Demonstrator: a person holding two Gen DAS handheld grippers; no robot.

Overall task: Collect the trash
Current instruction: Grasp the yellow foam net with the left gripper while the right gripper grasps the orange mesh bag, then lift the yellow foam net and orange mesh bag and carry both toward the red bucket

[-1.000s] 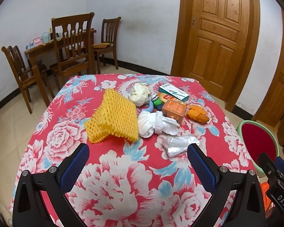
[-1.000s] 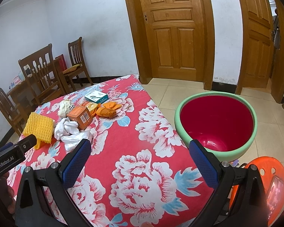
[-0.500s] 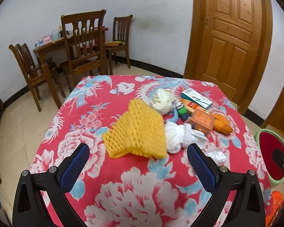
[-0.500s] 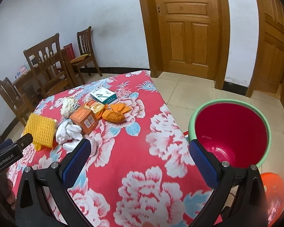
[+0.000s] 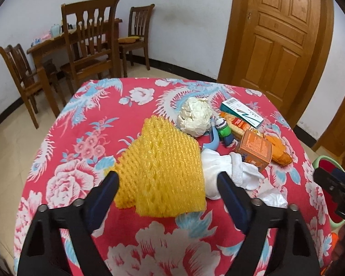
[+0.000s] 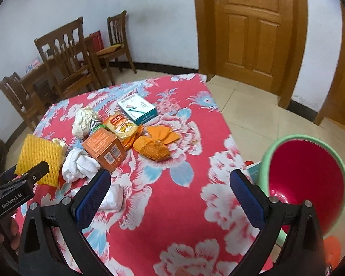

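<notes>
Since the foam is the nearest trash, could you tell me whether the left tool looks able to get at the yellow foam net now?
Probably yes: the left tool stands open around the yellow foam net, with nothing in between.

Home dining room, plainly lived in. Table (image 5: 85,142) under a red floral cloth fills the centre of the left wrist view. Second, bare wooden dining table (image 5: 57,43) at 10 o'clock against a white wall, with wooden slat-back chairs (image 5: 89,39) around it; small household items sit on its top, too small to tell. Panelled wooden door (image 5: 276,39) at 1 o'clock; a second wooden door (image 6: 342,73) at 3 o'clock in the right wrist view. Beige tiled floor (image 6: 253,105), dark skirting along the walls. Household litter on the cloth: crumpled paper (image 5: 195,115), snack packets (image 6: 122,126), small cartons (image 6: 138,108). Red basin with green rim (image 6: 308,179) at 4 o'clock beside the table.
</notes>
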